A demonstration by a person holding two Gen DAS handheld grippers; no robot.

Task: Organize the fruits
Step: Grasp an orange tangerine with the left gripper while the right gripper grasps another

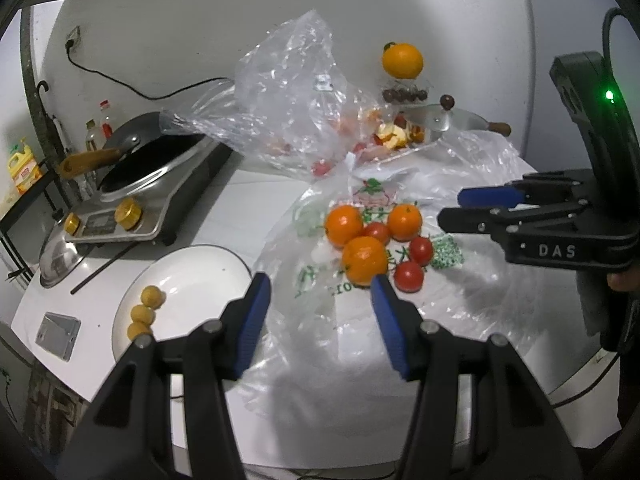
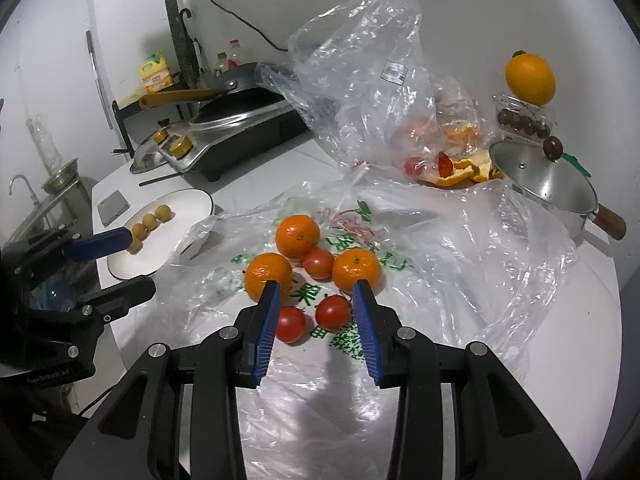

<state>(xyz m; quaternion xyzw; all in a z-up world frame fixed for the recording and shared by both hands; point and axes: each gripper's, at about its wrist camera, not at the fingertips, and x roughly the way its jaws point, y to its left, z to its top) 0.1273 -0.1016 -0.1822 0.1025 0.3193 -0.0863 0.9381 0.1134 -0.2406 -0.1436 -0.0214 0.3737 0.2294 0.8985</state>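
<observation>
Left gripper (image 1: 320, 292): jaws wide apart, holding nothing; it hovers above the counter between the plate at its 9 o'clock and the fruit pile at its 1 o'clock.
Right gripper (image 2: 316, 294): jaws apart, nothing clamped; its blue fingertips (image 2: 270, 300) sit low over the pile, with two tomatoes showing in the gap.
Oranges (image 2: 298, 236): three, clustered on the flattened printed plastic bag (image 2: 440, 248) in the middle of the counter, touching or just beside one another.
Tomatoes (image 2: 332, 312): three small red ones, one wedged among the oranges, two at the pile's 6 o'clock in the right wrist view.
Plate (image 1: 192, 268): white, at 9 o'clock of the pile, its edge just beside the bag.
Small yellow fruits (image 1: 146, 310): a short row on the plate's left part.
Clear bag (image 1: 288, 92): crumpled and standing up at 12 o'clock, some red and orange pieces inside.
Lone orange (image 1: 402, 60): perched on a clear box of dark round fruits (image 1: 404, 95), at 1 o'clock, well apart from the pile.
Lidded pot (image 2: 548, 184): steel, wooden handle, at 2 o'clock.
Cooktop (image 1: 152, 188): holds a dark pan (image 1: 132, 148), at 10 o'clock.
</observation>
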